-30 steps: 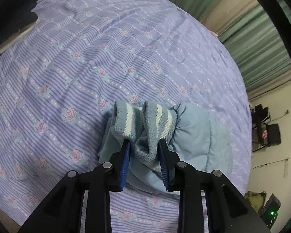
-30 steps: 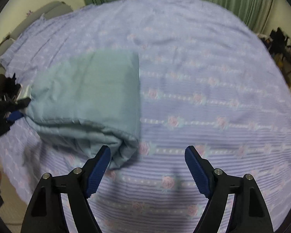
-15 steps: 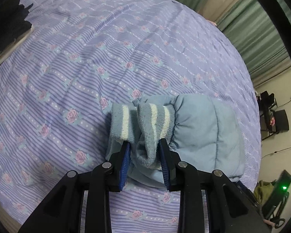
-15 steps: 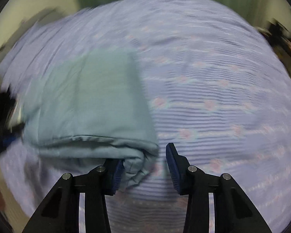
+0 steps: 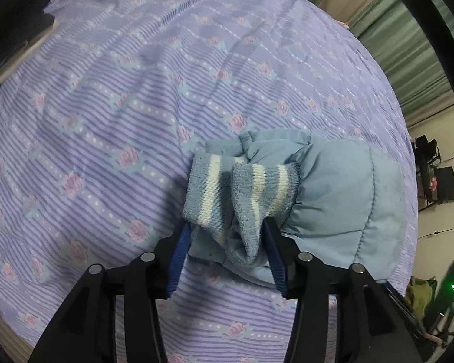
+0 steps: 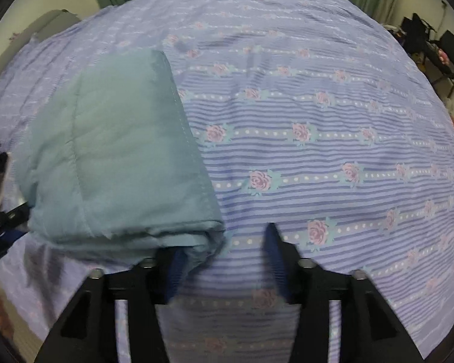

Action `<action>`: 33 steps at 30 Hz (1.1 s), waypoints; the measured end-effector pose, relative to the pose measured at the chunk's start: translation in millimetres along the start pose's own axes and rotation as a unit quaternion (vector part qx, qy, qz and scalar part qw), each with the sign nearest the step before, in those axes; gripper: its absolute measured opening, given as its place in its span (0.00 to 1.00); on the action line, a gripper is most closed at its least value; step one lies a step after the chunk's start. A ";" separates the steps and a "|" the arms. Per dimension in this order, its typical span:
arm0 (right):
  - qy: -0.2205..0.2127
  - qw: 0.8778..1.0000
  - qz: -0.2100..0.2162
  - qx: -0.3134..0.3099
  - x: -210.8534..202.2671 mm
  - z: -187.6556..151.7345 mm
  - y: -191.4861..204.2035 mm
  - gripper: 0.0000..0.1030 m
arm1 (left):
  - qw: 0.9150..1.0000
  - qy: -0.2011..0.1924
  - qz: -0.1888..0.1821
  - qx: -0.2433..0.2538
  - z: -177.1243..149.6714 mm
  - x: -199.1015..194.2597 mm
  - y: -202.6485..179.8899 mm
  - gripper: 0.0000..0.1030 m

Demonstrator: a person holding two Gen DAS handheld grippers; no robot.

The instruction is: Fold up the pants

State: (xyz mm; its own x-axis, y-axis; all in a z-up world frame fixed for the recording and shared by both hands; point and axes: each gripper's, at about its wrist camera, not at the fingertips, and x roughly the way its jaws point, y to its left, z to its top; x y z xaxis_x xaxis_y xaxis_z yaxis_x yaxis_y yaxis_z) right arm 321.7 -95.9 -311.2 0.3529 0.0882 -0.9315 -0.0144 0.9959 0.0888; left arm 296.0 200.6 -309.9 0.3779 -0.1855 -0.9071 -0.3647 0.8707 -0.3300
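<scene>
Light blue padded pants (image 5: pixel 342 193) lie folded into a thick bundle on the bed. Their striped knit cuffs (image 5: pixel 242 187) bunch at the near end. My left gripper (image 5: pixel 227 248) is shut on the cuffs and the cloth under them. In the right wrist view the folded pants (image 6: pixel 121 157) lie at the left. My right gripper (image 6: pixel 224 254) is part open around the near right corner of the bundle. Its left finger (image 6: pixel 172 269) lies under the cloth edge, and its right finger rests on the sheet.
A purple striped bedsheet with pink roses (image 6: pixel 317 121) covers the bed. Green curtains (image 5: pixel 408 45) hang behind. Black chairs and gear (image 6: pixel 432 48) stand at the far right. The left gripper shows at the left edge of the right wrist view (image 6: pixel 0 227).
My right gripper has moved in to the bundle's near corner and narrowed from wide open. My left gripper has kept its hold on the cuffs; the bundle sits a little higher in its view.
</scene>
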 end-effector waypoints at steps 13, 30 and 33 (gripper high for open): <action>-0.116 0.991 0.032 -0.061 -65.4 34.1 23.8 0.86 | 0.999 0.009 -0.023 -0.022 -4.3 -4.2 10.8 0.82; -0.031 0.996 0.085 -0.011 37.0 49.8 12.1 0.86 | 0.991 0.011 -0.115 -0.066 -6.6 31.8 34.2 0.90; -0.027 0.996 0.089 -0.003 45.6 47.8 7.2 0.86 | 0.989 0.012 -0.129 -0.067 -7.0 37.7 33.1 0.90</action>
State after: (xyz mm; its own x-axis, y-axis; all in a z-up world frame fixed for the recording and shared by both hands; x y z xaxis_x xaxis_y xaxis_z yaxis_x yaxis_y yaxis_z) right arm 382.4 -85.6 -336.1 0.3939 0.2617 -0.8811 -0.0863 0.9649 0.2480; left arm 292.2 219.2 -356.9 0.4534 -0.4055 -0.7937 -0.3694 0.7250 -0.5813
